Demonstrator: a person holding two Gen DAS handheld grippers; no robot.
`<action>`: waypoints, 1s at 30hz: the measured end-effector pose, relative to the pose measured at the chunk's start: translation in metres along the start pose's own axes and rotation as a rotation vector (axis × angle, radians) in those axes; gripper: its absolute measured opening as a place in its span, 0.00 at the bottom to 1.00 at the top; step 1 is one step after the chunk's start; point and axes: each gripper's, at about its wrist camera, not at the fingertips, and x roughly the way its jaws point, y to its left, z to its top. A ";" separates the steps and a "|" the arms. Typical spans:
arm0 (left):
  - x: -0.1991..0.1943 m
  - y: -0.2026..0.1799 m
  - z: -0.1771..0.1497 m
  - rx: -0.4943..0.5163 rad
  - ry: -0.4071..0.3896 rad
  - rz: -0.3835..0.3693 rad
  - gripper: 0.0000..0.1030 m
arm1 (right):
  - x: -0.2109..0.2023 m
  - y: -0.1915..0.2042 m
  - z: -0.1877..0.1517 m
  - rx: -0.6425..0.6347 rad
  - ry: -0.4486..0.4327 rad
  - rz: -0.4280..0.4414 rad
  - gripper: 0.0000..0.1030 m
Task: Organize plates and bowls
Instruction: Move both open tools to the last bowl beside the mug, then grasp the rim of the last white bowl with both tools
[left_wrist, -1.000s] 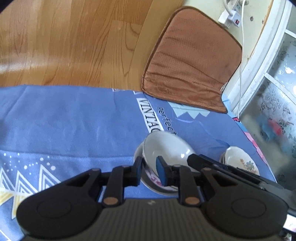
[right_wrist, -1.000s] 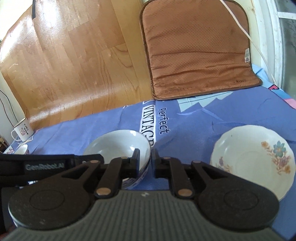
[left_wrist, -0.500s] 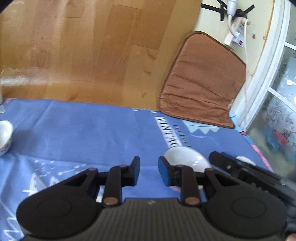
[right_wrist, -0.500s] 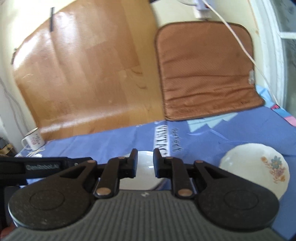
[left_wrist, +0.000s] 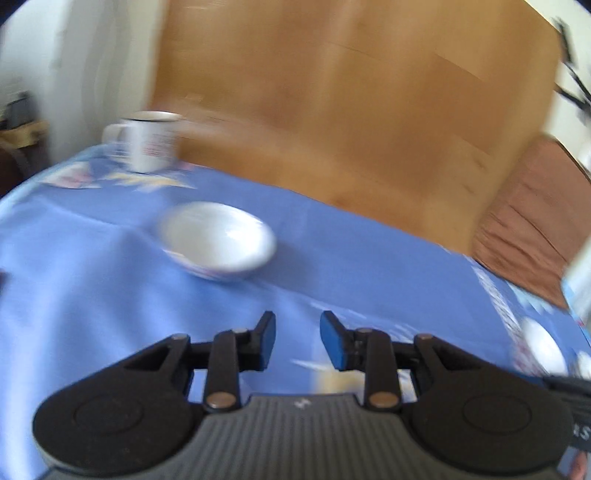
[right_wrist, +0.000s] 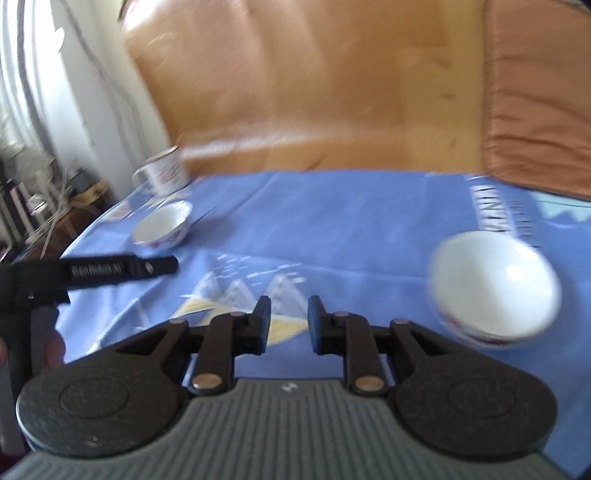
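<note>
Hovering left claw: released, just opening, nothing between; bowl ahead, apart.
Right claw: released, just opening, empty; second bowl beside, right.

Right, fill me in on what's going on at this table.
A person holds a gripper in each hand, sorting dishes on a blue tablecloth. Neither holds anything: the left gripper and right gripper have just been opening, with nothing between the jaws. The left one faces a small white bowl near an enamel mug. A larger white bowl sits to the right gripper's right. Both views are blurred.
</note>
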 end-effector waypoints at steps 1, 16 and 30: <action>-0.003 0.016 0.007 -0.028 -0.017 0.027 0.27 | 0.006 0.006 0.004 -0.004 0.019 0.016 0.24; 0.021 0.095 0.054 -0.155 -0.059 0.078 0.27 | 0.103 0.085 0.080 0.088 0.145 0.151 0.25; 0.071 0.093 0.053 -0.152 0.052 0.033 0.07 | 0.167 0.082 0.078 0.162 0.225 0.170 0.14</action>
